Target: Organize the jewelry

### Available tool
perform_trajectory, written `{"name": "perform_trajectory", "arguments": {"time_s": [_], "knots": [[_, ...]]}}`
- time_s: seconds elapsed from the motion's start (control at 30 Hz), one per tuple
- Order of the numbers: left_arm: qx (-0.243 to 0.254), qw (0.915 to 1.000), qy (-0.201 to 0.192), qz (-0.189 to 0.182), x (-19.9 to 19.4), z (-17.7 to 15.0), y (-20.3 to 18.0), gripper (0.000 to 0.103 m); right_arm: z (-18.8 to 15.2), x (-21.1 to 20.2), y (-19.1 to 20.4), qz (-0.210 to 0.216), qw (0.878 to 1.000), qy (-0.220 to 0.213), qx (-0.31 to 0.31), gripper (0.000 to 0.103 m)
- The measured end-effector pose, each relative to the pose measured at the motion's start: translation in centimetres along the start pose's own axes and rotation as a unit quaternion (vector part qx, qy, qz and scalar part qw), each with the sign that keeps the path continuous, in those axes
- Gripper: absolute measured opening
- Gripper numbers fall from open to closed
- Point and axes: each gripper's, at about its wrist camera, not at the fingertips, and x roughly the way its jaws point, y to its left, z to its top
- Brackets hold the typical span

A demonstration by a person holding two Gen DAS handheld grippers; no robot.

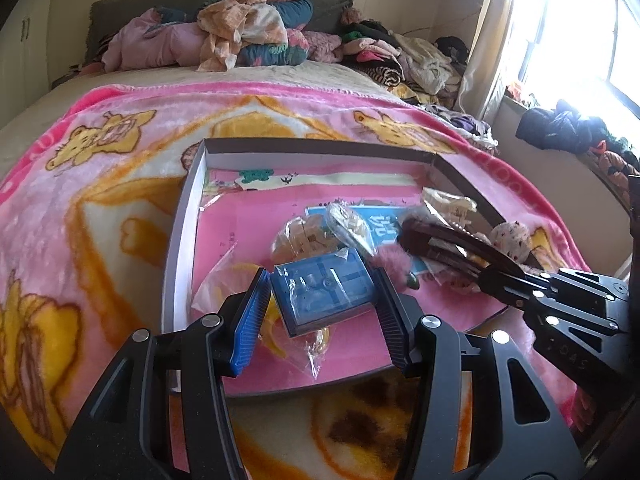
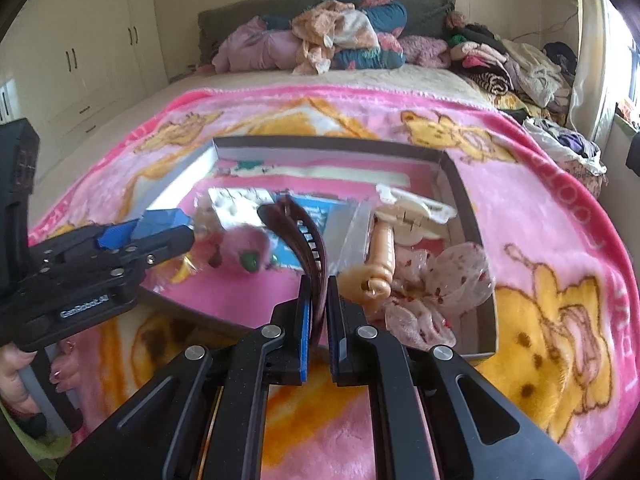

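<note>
Left wrist view first: your left gripper is squeezing a small blue clear-lidded box between its ribbed pads, low in the middle of the frame. It's hovering over the near part of the shallow cardboard tray, which is sitting on the pink cartoon blanket. Under the box there's a crinkly plastic bag with something yellow in it. Just past it, around the center, a couple of bagged beige pieces are lying on the pink tray liner. Your right gripper is poking in from the right edge, carrying a dark brown hair clip that's pointing toward the tray's middle. A pile of clothes is filling the top of the frame.

Right wrist view: your right gripper is clamping down on that brown clip at bottom center, with the clip curving up and to the left over the tray. Right of it, a beige claw clip and a spotted fabric scrunchie are sitting in the tray's lower right corner. A fuzzy pink pom-pom is lying left of center. Your left gripper is coming in from the left edge with the blue box in its grip; it's blurry there.
</note>
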Motion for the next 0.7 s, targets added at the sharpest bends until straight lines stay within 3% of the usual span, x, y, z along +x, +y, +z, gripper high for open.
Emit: {"name": "perform_trajectory", "arguments": {"time_s": [0.1,0.2,0.27,0.33,0.4,0.47,0.7], "knots": [[0.008,1.0,0.0,0.006,0.0,-0.2,-0.1,0.045,-0.4,0.0,-0.4,0.008,1.0,-0.004,0.012,0.008],[0.012,0.9999,-0.006,0.01,-0.3,-0.2,-0.2,0.055,-0.5,-0.5,-0.7,0.01,1.0,-0.009,0.016,0.009],[0.016,0.9997,-0.012,0.011,-0.8,-0.3,-0.4,0.063,-0.8,-1.4,-0.9,0.01,1.0,-0.019,0.021,0.02],[0.02,0.9995,-0.021,0.015,-1.5,-0.4,-0.6,0.065,-1.1,-2.4,-1.0,0.01,0.999,-0.033,0.027,0.031],[0.022,0.9991,-0.031,0.018,-2.3,-0.6,-0.8,0.066,-1.6,-3.9,-1.0,0.007,0.998,-0.054,0.031,0.035],[0.024,0.9987,-0.041,0.02,-3.2,-0.8,-1.1,0.072,-2.0,-5.2,-0.9,-0.002,0.997,-0.071,0.027,0.049],[0.028,0.9961,-0.079,0.03,-6.4,-1.7,-1.9,0.086,-4.1,-9.7,-0.2,-0.016,0.99,-0.138,0.023,0.077]]}}
